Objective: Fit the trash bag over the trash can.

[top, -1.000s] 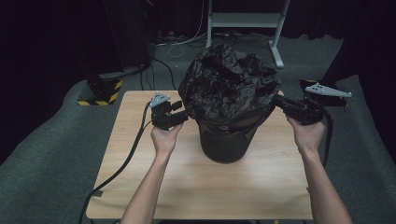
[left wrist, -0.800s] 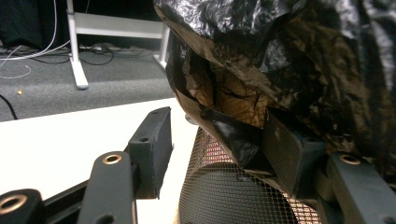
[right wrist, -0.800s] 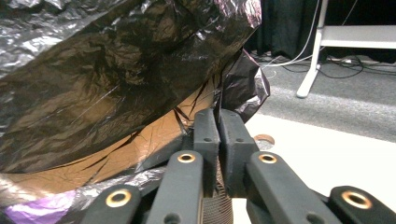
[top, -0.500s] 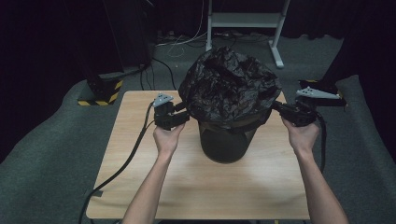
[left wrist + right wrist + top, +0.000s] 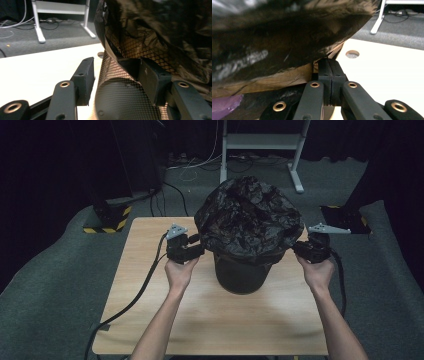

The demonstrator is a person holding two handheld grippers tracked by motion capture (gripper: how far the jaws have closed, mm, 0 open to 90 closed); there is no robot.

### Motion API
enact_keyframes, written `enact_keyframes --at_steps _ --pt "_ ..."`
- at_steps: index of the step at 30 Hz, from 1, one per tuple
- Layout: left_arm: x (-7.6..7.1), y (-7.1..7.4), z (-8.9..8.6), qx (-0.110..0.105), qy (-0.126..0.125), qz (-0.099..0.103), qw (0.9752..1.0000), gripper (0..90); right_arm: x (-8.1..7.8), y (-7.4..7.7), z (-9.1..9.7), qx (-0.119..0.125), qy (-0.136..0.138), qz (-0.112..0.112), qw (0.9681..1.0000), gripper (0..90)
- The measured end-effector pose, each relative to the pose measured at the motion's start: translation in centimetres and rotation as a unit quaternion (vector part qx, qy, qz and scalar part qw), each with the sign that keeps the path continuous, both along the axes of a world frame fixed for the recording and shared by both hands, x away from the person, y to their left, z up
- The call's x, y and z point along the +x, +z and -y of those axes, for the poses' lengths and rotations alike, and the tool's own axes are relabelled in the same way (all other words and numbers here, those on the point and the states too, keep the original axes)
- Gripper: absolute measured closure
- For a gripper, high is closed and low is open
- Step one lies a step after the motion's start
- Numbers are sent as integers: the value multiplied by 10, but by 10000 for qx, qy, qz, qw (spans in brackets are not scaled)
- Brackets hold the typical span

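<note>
Our left gripper [image 5: 115, 80] gapes beside the mesh bin [image 5: 125, 100]; our right gripper [image 5: 329, 75] pinches the black bag [image 5: 248, 220], its edge hidden.

We see a mesh bin [image 5: 242, 272] standing on the counter [image 5: 150, 310], between the two sets of jaws, with a bag [image 5: 248, 217] draped over its rim. The left gripper [image 5: 194, 251] sits at the bin's left side, the right gripper [image 5: 298, 248] at its right. Behind the counter, beyond the jaws, a stand [image 5: 260, 142] rests on the floor.
</note>
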State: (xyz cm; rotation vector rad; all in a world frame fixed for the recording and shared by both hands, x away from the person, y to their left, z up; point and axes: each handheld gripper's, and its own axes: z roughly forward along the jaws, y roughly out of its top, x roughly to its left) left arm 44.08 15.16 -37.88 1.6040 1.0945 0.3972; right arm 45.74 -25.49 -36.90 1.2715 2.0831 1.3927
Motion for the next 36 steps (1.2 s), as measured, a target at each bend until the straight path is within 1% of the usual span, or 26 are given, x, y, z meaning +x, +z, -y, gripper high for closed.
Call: enact_keyframes --at_steps 2,5,8,9,12,15,18,19,22,23,24,26,27,29,32,34,35,36 --pt "-1 -2 -3 -17 37 -6 10000 457 0 -5 0 3 1 -31 10000 892" --pt "-1 -2 -4 -132 25 -12 9999 443 -1 -10 1 -5 8 -65 10000 891" --pt "-1 0 -3 -257 -31 31 9997 436 -1 -14 0 -98 12 -89 9999 890" --pt "0 0 -3 -317 -46 20 9995 432 -2 -16 0 -104 15 -119 9999 890" --pt "0 0 -3 -422 -72 9 9991 421 -2 -19 1 -139 1 -117 9998 889" --pt "-2 2 -4 -525 -121 51 9985 413 -3 -20 2 -110 -18 -119 9999 888" --pt "-3 5 -7 -569 -86 109 9983 406 -7 -16 2 -108 -31 6 9999 887" --pt "-2 6 -7 -613 -77 85 9981 405 -8 -15 2 -111 -26 36 9999 887" --pt "0 6 -7 -658 -94 35 9978 400 -10 -11 1 -68 11 149 9999 887" --pt "2 5 -6 -637 -110 -2 9979 404 -11 -10 0 -69 31 157 9998 887" --pt "3 5 -3 -529 -125 -50 9985 414 -11 -10 -2 -89 63 179 9998 886" --pt "4 4 0 -355 -146 -57 9992 477 -11 -10 -5 -125 105 172 9997 888" --pt "4 3 0 -382 -208 -94 9990 509 -12 -10 -6 -156 90 177 9997 888" --pt "6 2 2 -257 -319 -119 9991 591 -12 -10 -4 -135 107 169 9997 887" --pt "10 -1 5 -103 -486 -190 9986 731 -11 -13 -3 -157 127 152 9997 888" --pt "10 -4 9 -3 -610 -225 9979 847 -11 -17 -3 -145 125 115 9998 888" --pt "9 -6 10 54 -620 -220 9978 890 -12 -19 -3 -150 121 101 9998 888" --pt "9 -7 11 79 -627 -216 9978 898 -12 -20 -2 -134 111 90 9998 888"
